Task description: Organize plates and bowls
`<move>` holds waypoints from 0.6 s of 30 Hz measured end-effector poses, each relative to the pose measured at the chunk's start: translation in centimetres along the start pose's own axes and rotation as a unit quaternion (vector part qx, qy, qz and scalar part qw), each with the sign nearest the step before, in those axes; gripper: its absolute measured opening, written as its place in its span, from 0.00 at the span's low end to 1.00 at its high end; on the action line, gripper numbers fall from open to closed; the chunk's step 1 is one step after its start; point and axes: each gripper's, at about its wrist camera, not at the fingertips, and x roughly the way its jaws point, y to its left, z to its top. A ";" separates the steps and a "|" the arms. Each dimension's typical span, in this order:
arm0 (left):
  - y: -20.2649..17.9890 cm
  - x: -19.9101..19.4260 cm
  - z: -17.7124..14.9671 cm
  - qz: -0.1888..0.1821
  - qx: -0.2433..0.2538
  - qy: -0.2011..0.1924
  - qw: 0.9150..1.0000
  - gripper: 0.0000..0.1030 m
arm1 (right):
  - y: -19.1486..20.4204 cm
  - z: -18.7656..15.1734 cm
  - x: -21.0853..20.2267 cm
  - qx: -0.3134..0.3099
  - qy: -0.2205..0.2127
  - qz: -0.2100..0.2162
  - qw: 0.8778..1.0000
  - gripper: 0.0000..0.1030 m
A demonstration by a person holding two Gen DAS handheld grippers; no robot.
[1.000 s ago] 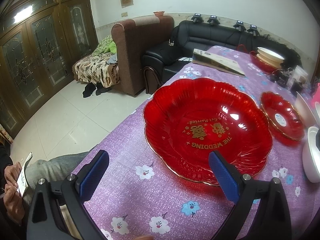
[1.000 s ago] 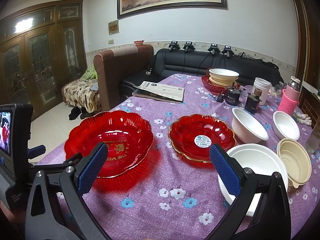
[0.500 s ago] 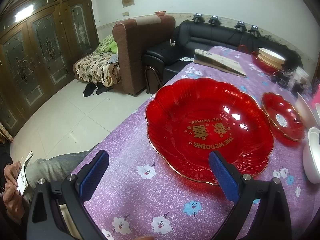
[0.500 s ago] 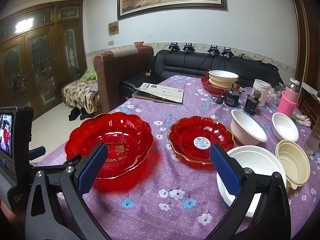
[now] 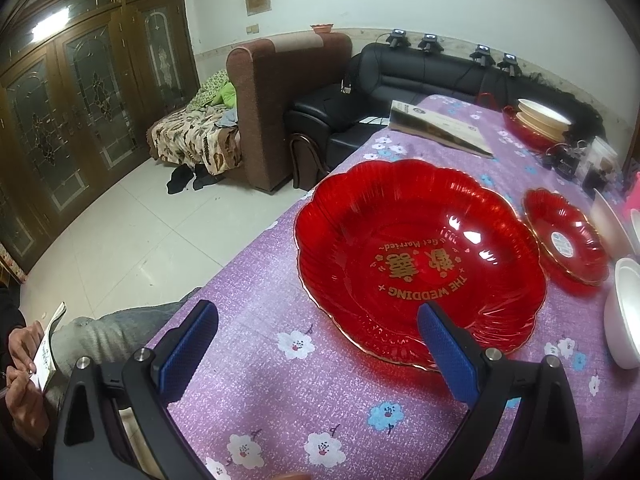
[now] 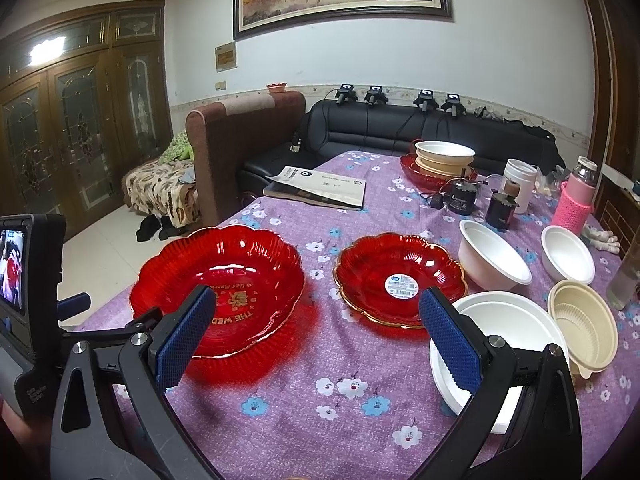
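A large red scalloped plate (image 5: 420, 256) with gold lettering lies on the purple flowered tablecloth (image 5: 288, 400); it also shows in the right wrist view (image 6: 224, 276). A smaller red plate (image 6: 400, 276) with a white sticker lies to its right. Near it are a large white bowl (image 6: 516, 332), a beige bowl (image 6: 580, 320) and two white bowls (image 6: 492, 256) (image 6: 568, 252). My left gripper (image 5: 318, 344) is open and empty, just short of the large plate's near rim. My right gripper (image 6: 316, 328) is open and empty above the cloth between the plates.
A stack of beige bowls on a red plate (image 6: 440, 160) stands at the far end. A booklet (image 6: 320, 188), a dark jar (image 6: 502, 210), a white cup (image 6: 520, 184) and a pink bottle (image 6: 576, 196) are on the table. The left table edge (image 5: 240, 256) drops to the floor.
Both grippers have drifted slightly; the large red plate sits a little further right in the left wrist view. Nothing was gripped or released.
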 end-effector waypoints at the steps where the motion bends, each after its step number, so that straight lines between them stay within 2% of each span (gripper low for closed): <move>1: 0.0 0.0 0.0 0.001 0.000 0.000 1.000 0.97 | 0.0 0.0 -0.1 0.001 0.000 0.001 1.000 1.00; 12: 0.6 0.6 0.0 0.009 0.000 0.005 1.000 0.97 | -0.5 -0.2 1.3 0.033 0.028 0.012 0.999 1.00; 18: 0.6 1.1 0.3 0.009 -0.002 0.010 1.000 0.97 | 0.4 0.3 2.3 0.023 0.034 0.015 0.999 1.00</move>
